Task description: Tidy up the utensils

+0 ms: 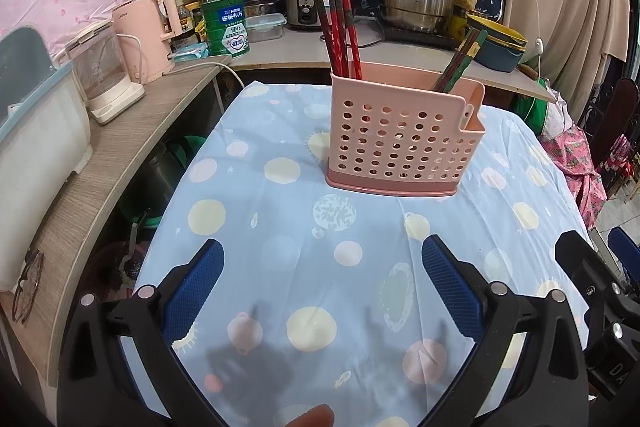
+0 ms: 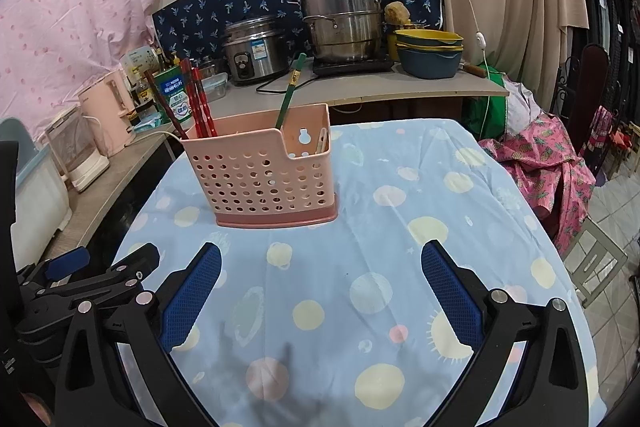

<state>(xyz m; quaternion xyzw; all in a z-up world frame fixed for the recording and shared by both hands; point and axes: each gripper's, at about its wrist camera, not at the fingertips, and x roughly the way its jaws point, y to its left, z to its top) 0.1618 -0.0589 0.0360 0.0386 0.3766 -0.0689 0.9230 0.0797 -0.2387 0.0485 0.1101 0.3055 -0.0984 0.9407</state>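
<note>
A pink perforated utensil holder (image 1: 400,143) stands upright on the table with the blue dotted cloth (image 1: 280,227). Red chopsticks (image 1: 340,31) stand in its left compartment and green ones (image 1: 460,63) lean in its right compartment. My left gripper (image 1: 322,259) is open and empty, well short of the holder. In the right wrist view the holder (image 2: 264,179) sits left of centre with the red chopsticks (image 2: 198,99) and a green chopstick (image 2: 290,89) in it. My right gripper (image 2: 322,259) is open and empty over the cloth (image 2: 400,227). The left gripper's body (image 2: 80,279) shows at the left.
A wooden shelf (image 1: 120,155) runs along the left with a pink kettle (image 1: 146,31) and a clear kettle (image 1: 104,67). Behind the table a counter (image 2: 380,87) holds a rice cooker (image 2: 256,47), a steel steamer pot (image 2: 344,19), stacked bowls (image 2: 430,55) and a green tin (image 1: 226,27). Clothes lie on the right.
</note>
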